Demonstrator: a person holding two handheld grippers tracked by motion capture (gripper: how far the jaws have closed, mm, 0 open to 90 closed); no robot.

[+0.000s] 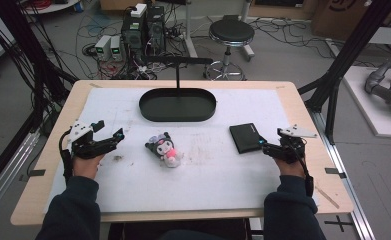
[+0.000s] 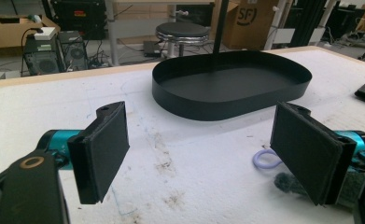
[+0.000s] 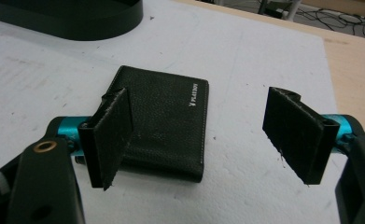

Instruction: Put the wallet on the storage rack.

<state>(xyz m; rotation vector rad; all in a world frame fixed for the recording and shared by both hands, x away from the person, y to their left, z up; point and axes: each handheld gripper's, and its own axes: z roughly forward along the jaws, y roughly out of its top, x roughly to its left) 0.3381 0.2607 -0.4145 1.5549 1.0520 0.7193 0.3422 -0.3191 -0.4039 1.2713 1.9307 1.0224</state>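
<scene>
A black folded wallet lies flat on the white mat at the right; its pebbled cover bears small white lettering. My right gripper hovers just right of it and is open; one jaw hangs over the wallet's near corner, the other over bare mat. A small plush toy, black and pink, lies at the mat's centre. My left gripper stands open to the toy's left with nothing between its jaws; the toy's lilac loop peeks out by one jaw.
A black oval tray with an upright post sits at the back centre, its wall ahead of the left gripper. The wooden table edge frames the mat. Behind the table are a stool, computer boxes and cables.
</scene>
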